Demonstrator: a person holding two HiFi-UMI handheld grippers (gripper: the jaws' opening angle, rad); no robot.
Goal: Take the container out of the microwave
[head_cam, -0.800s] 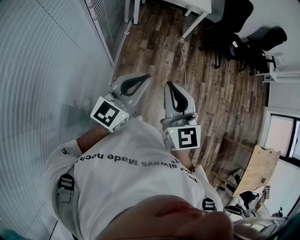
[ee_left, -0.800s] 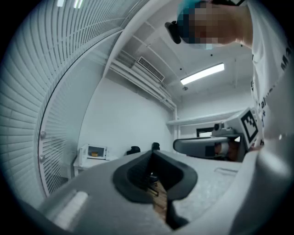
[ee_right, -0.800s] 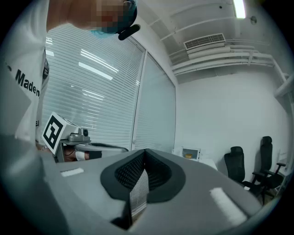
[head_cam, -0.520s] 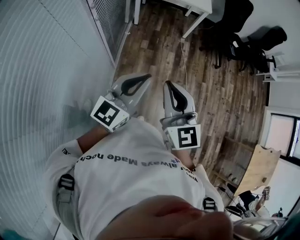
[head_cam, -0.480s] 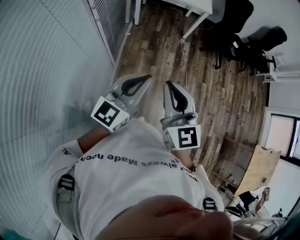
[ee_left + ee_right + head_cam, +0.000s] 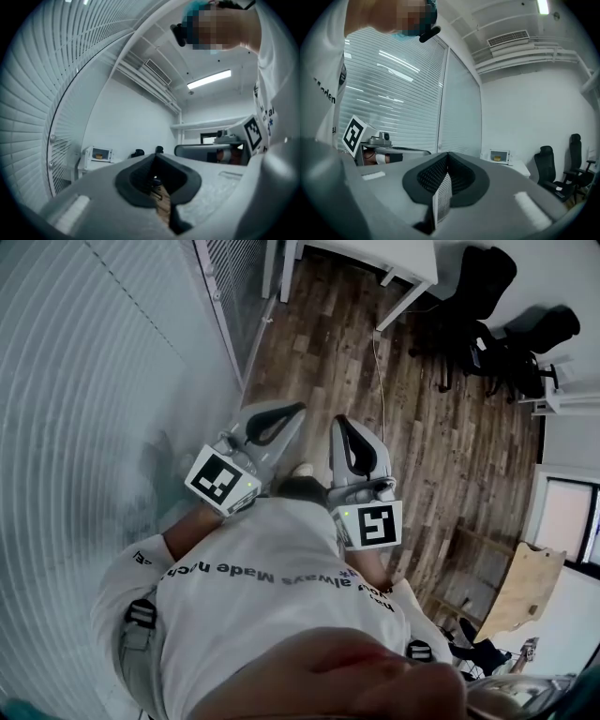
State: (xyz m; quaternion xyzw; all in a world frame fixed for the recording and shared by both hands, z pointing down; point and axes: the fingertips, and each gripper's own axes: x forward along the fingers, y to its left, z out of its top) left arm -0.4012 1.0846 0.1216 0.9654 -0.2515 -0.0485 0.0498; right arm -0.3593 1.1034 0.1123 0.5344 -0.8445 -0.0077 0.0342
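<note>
Head view, nearest item: person in a white shirt (image 6: 272,587), seen from above, both grippers held level in front of the torso.

Left gripper (image 6: 292,412): jaws pressed together, nothing between them; its own view shows only floor through the loop behind the tips.

Right gripper (image 6: 343,427): jaws pressed together, nothing between them. It sits just beside the left gripper, the two apart.

Wooden floor (image 6: 450,427): open stretch between the person and the far furniture. Slatted blinds (image 6: 84,381) run along the left.

White table (image 6: 375,251): far end of the room. Black chairs (image 6: 487,277) stand to its right.

Microwave (image 6: 507,156): on that table, well apart from both grippers.

Container (image 6: 497,158): small yellow item inside the microwave. Whether the door is open or the container shows through a window cannot be told at this range.

Step in hand, as judged: the approach, with the task barely begun.

Handling notes:
- Cross the floor with the grippers level and aimed at the microwave.
- Check the door on arrival; if closed, open it with one gripper.
- Spread the other gripper's jaws before entering the cavity.
- Take the container squarely by its wall or rim and draw it straight out.
</note>
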